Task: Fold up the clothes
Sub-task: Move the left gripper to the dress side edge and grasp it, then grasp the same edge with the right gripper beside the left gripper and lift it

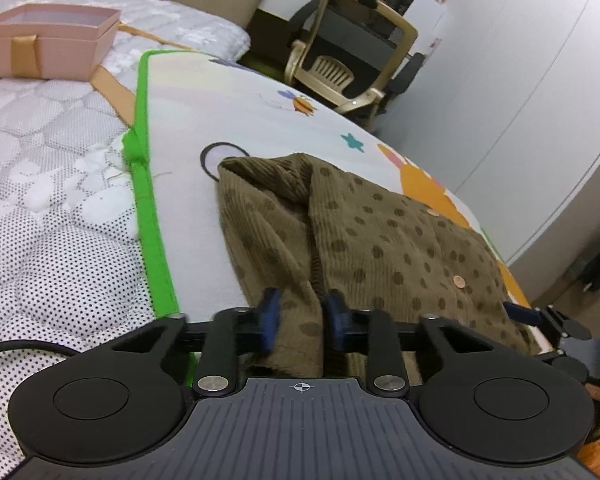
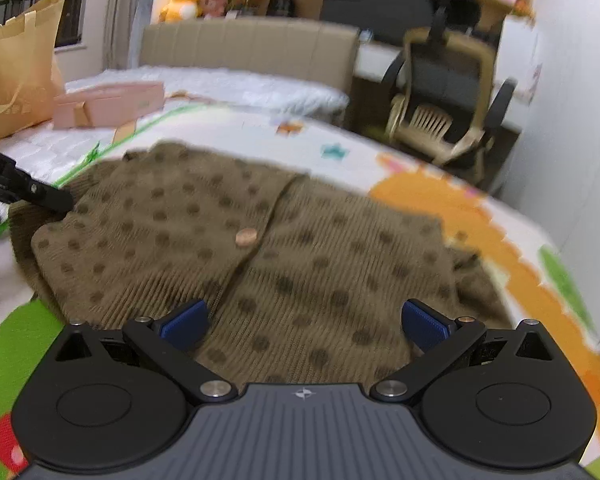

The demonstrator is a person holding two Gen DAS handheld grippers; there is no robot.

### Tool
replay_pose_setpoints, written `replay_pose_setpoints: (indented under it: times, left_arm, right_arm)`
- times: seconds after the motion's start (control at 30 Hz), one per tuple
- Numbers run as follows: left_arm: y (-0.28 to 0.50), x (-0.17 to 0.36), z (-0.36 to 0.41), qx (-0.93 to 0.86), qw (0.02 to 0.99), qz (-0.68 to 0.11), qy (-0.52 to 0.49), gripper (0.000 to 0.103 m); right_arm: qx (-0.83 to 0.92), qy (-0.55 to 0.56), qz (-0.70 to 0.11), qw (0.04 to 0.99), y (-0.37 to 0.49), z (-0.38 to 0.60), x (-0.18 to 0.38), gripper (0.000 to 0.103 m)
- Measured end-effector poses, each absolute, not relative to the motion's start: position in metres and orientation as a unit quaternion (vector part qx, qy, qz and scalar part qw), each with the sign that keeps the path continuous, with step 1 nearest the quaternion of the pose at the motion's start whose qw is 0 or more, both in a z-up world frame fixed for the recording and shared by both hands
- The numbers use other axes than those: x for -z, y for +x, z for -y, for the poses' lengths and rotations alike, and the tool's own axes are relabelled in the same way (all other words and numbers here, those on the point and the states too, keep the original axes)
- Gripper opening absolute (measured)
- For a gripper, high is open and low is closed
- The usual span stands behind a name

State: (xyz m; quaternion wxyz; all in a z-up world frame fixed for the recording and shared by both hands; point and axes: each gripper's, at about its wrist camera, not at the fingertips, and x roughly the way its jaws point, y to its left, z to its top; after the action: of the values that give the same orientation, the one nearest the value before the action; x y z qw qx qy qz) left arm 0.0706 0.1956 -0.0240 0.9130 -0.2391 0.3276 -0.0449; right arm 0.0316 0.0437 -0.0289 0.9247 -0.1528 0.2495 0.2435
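Note:
An olive-brown knit cardigan [image 1: 380, 232] with dark dots and copper buttons lies on a cartoon-print play mat [image 1: 220, 112] on the bed. My left gripper [image 1: 302, 314] is shut on a fold of the cardigan's sleeve side at its near edge. In the right wrist view the cardigan [image 2: 260, 248] lies spread out with one button showing. My right gripper [image 2: 304, 322] is open just above its near hem, holding nothing. The left gripper's tip [image 2: 40, 196] shows at the cardigan's left edge; the right gripper's finger [image 1: 540, 314] shows at the cardigan's right.
A pink gift box [image 1: 48, 40] sits on the quilted mattress [image 1: 40, 208] at the far left. A yellow paper bag [image 2: 16, 68] stands beyond it. An office chair [image 1: 352, 52] stands past the bed's far side. The mat has a green border [image 1: 148, 200].

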Motion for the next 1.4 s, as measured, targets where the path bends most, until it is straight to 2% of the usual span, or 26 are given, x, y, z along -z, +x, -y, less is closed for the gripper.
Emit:
replay_pose_setpoints:
  times: [0.13,0.3,0.37,0.47,0.57,0.6,0.63,0.83,1.0,1.2,1.27,1.33,1.4]
  left_arm:
    - [0.073,0.021,-0.197,0.054,0.909,-0.327,-0.252,0.023]
    - [0.081,0.022,-0.210,0.072,0.884,-0.329,-0.324,0.020]
    - [0.084,0.022,-0.212,0.082,0.877,-0.328,-0.342,0.019]
    - [0.087,0.022,-0.211,0.094,0.872,-0.327,-0.351,0.019]
    - [0.087,0.022,-0.211,0.102,0.870,-0.326,-0.356,0.019]
    - [0.087,0.022,-0.212,0.103,0.870,-0.326,-0.356,0.019]
    - [0.086,0.022,-0.212,0.102,0.871,-0.326,-0.353,0.019]
    - [0.087,0.019,-0.202,0.101,0.885,-0.325,-0.317,0.030]
    - [0.086,0.014,-0.196,0.100,0.894,-0.323,-0.294,0.037]
    - [0.081,0.004,-0.194,0.093,0.904,-0.315,-0.272,0.057]
    - [0.080,0.001,-0.196,0.084,0.908,-0.312,-0.267,0.068]
    - [0.077,-0.002,-0.203,0.073,0.908,-0.309,-0.273,0.076]
    - [0.075,-0.001,-0.211,0.063,0.903,-0.312,-0.288,0.079]
  right_arm:
    - [-0.318,-0.162,-0.214,0.909,0.010,-0.068,0.012,0.103]
    - [-0.410,-0.220,-0.200,0.862,-0.013,-0.135,0.010,0.101]
    - [-0.440,-0.238,-0.205,0.841,-0.018,-0.164,0.016,0.091]
    - [-0.441,-0.271,-0.202,0.831,-0.019,-0.201,0.030,0.083]
    - [-0.432,-0.263,-0.212,0.836,-0.007,-0.213,0.037,0.080]
    - [-0.425,-0.260,-0.213,0.840,-0.004,-0.214,0.035,0.076]
    - [-0.418,-0.257,-0.215,0.844,-0.001,-0.214,0.034,0.067]
    - [-0.415,-0.245,-0.220,0.848,0.002,-0.209,0.035,0.055]
    - [-0.412,-0.235,-0.224,0.852,0.005,-0.205,0.036,0.052]
    - [-0.409,-0.208,-0.229,0.859,0.008,-0.194,0.035,0.044]
    - [-0.410,-0.189,-0.234,0.861,0.011,-0.188,0.034,0.040]
    - [-0.411,-0.173,-0.240,0.862,0.015,-0.183,0.033,0.040]
    - [-0.413,-0.163,-0.242,0.863,0.017,-0.180,0.033,0.039]
